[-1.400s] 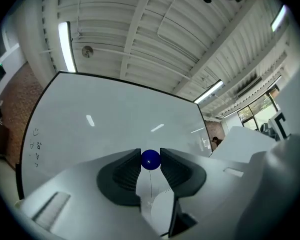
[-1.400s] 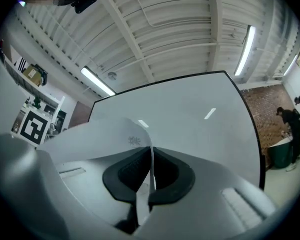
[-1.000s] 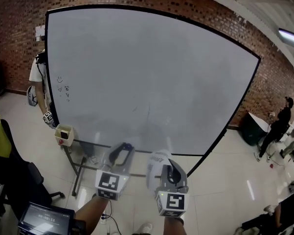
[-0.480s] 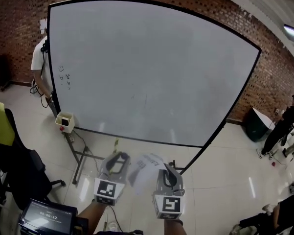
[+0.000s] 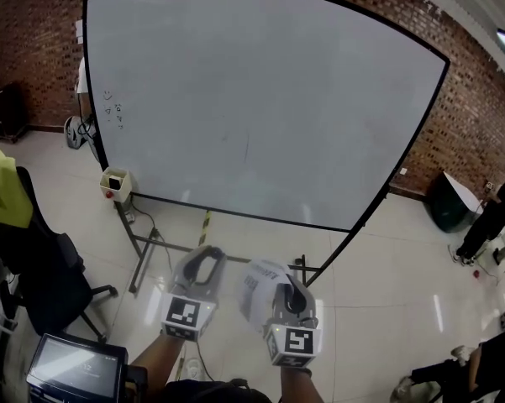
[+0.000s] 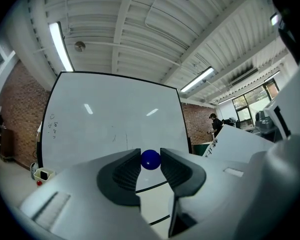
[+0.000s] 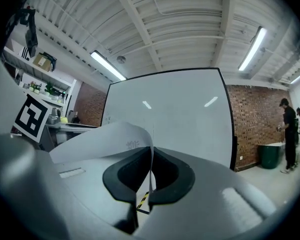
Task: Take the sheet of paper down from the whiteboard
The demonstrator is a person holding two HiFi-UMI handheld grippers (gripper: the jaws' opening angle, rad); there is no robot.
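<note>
Paper [image 5: 254,285]: white sheet with some dark print, off the whiteboard [image 5: 252,99]. It is pinched by one edge in the right gripper [image 5: 284,290] and held low in front of the board's stand, over the tiled floor [image 5: 386,275]. In the right gripper view the sheet [image 7: 105,139] runs down between the two dark pads, which are pressed together on it. The rest of it curls away to the left.

Left gripper [image 5: 206,255]: held just beside the right one, apart from the paper. Its jaws are part way apart and clamped on a small blue ball [image 6: 150,159], which sits at their tips with both pads touching it.

Whiteboard: large, black-framed, on a metal stand. Its face is bare apart from small scribbles [image 5: 112,107] near the left edge and a faint line near the middle.

Box [image 5: 114,183]: small and pale, at the board's lower left corner.

Chair [image 5: 42,267]: black office chair at left, with a yellow cloth [image 5: 4,187] over its back.

Screen [image 5: 76,368]: dark, at bottom left.

Wall [image 5: 34,49]: red brick, behind the board.

People: one partly hidden behind the board's left edge [image 5: 82,91], and another in dark clothes far right [image 5: 487,225].
</note>
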